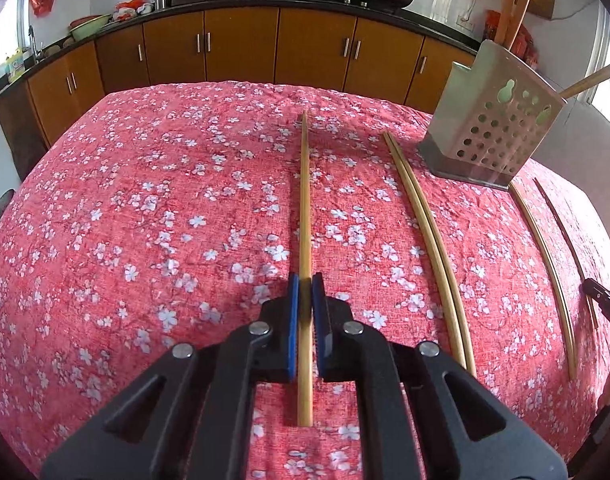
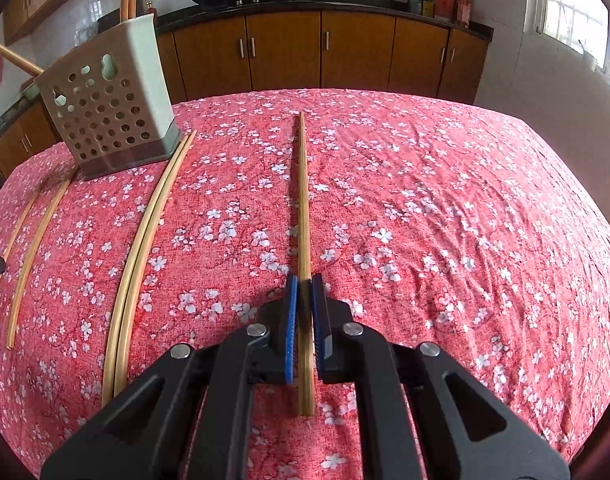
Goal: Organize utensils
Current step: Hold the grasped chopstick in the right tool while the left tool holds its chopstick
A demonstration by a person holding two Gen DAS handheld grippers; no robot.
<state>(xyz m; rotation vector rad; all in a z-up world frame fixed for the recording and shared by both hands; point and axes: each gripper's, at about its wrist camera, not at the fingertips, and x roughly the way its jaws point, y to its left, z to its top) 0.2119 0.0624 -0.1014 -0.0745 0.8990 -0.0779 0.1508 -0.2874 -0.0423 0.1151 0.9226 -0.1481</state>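
Note:
My left gripper (image 1: 305,280) is shut on a bamboo chopstick (image 1: 305,200) that lies lengthwise on the red floral cloth. My right gripper (image 2: 304,282) is shut on another bamboo chopstick (image 2: 302,192), also pointing away along the cloth. A perforated metal utensil holder (image 1: 493,124) with several chopsticks standing in it sits far right in the left wrist view and also shows far left in the right wrist view (image 2: 105,108). A pair of chopsticks (image 1: 425,236) lies beside it, and the pair also shows in the right wrist view (image 2: 145,248).
Two more single chopsticks (image 1: 545,264) lie near the holder; they also show at the left edge of the right wrist view (image 2: 37,248). The table under the red floral cloth (image 1: 145,200) ends toward brown kitchen cabinets (image 1: 241,44). The other gripper's tip (image 1: 605,304) shows at the right edge.

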